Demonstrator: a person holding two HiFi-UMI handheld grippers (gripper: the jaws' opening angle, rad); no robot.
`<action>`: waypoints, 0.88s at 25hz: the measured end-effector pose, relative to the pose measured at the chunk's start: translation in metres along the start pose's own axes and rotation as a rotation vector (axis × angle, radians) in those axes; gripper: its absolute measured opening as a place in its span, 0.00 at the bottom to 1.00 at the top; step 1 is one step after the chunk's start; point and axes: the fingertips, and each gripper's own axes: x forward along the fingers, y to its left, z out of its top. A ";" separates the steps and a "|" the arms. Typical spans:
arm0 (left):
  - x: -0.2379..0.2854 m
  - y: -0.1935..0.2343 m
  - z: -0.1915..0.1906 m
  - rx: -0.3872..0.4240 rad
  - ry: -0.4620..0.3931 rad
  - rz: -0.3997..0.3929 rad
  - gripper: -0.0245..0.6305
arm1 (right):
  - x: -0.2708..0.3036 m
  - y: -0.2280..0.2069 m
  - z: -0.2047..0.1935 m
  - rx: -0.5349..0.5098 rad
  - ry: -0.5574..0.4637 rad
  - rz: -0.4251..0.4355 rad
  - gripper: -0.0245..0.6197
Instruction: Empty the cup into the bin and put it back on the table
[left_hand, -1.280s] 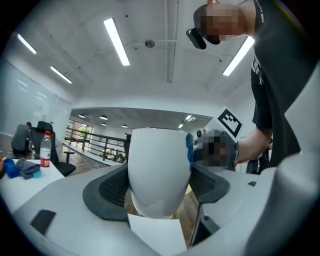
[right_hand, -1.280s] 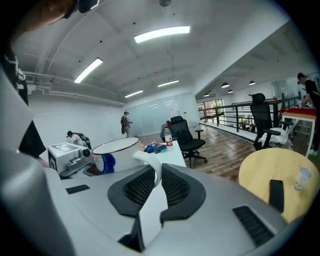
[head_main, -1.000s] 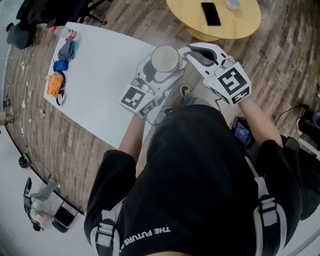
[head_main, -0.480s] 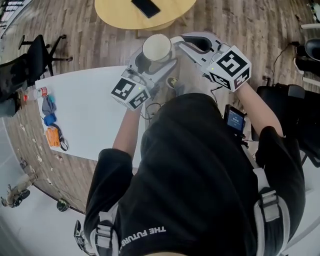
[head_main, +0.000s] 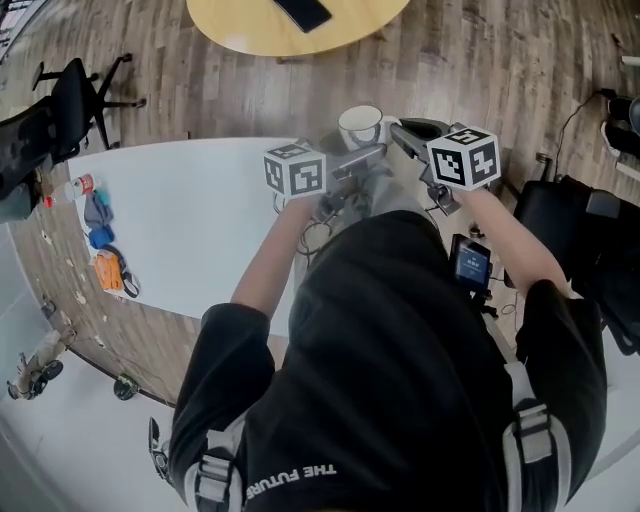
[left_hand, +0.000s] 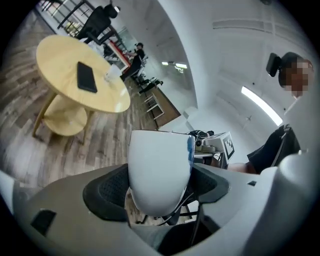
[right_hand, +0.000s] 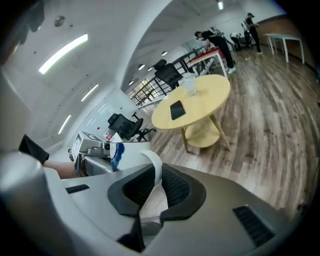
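Currently the white cup (head_main: 360, 126) is hanging in the air with its mouth facing up, past the edge of the white table (head_main: 190, 220) and over the wood floor (head_main: 490, 60). The left gripper (left_hand: 159, 187) is clamping its pads on the cup's body, while the right gripper (right_hand: 152, 186) is pinching the cup's handle (right_hand: 153, 161). A round yellow table (head_main: 300, 30) is standing beyond.

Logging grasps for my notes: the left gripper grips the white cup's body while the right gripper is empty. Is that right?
No. The right gripper is not empty: its fingers pinch the handle of the white cup, as the right gripper view shows. The left gripper does grip the cup's body.
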 end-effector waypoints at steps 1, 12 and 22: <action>0.004 0.004 -0.009 -0.036 0.021 -0.003 0.59 | 0.002 -0.005 -0.010 0.034 0.023 0.000 0.12; 0.010 0.028 -0.019 -0.163 0.074 -0.025 0.59 | 0.021 -0.020 -0.025 0.128 0.101 0.006 0.12; 0.010 0.033 -0.014 -0.136 0.067 -0.038 0.59 | 0.027 -0.020 -0.024 0.194 0.152 0.043 0.12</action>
